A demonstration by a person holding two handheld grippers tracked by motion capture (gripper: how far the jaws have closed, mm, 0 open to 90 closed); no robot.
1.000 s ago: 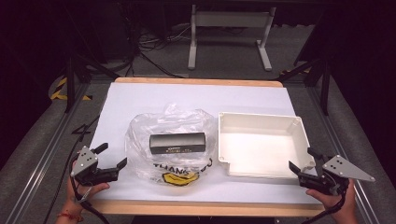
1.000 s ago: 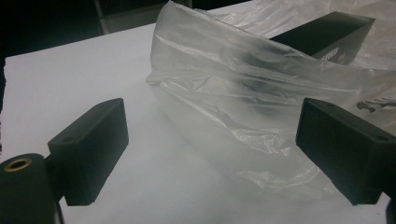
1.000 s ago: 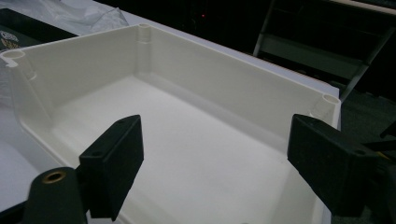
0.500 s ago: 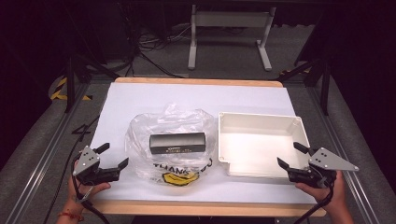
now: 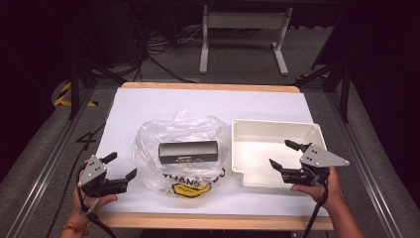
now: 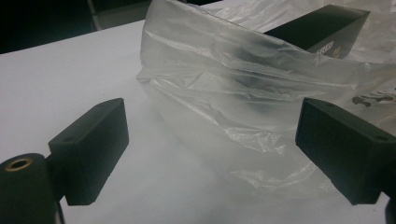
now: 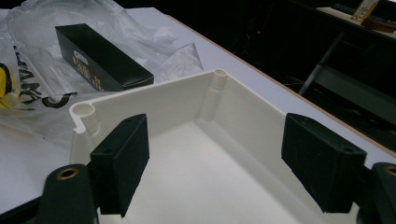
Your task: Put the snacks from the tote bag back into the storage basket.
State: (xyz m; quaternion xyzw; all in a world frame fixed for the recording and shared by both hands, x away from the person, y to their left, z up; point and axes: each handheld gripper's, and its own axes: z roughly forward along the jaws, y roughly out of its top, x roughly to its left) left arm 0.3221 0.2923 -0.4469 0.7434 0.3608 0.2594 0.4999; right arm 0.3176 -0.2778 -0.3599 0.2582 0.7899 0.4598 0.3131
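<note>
Now the right gripper (image 5: 286, 155) hovers over the near right corner of the white tray (image 5: 257, 130), its jaws having just narrowed yet still parted, nothing between them; the tray holds nothing. Just left of it, the clear plastic bag (image 5: 153, 139) carries the black box (image 5: 188, 151). Beside the bag's near left edge, the left gripper (image 5: 120, 165) gapes empty.

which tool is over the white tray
The right tool is; its open jaws hang over the white tray. The left tool sits over bare table beside the plastic bag.
</note>
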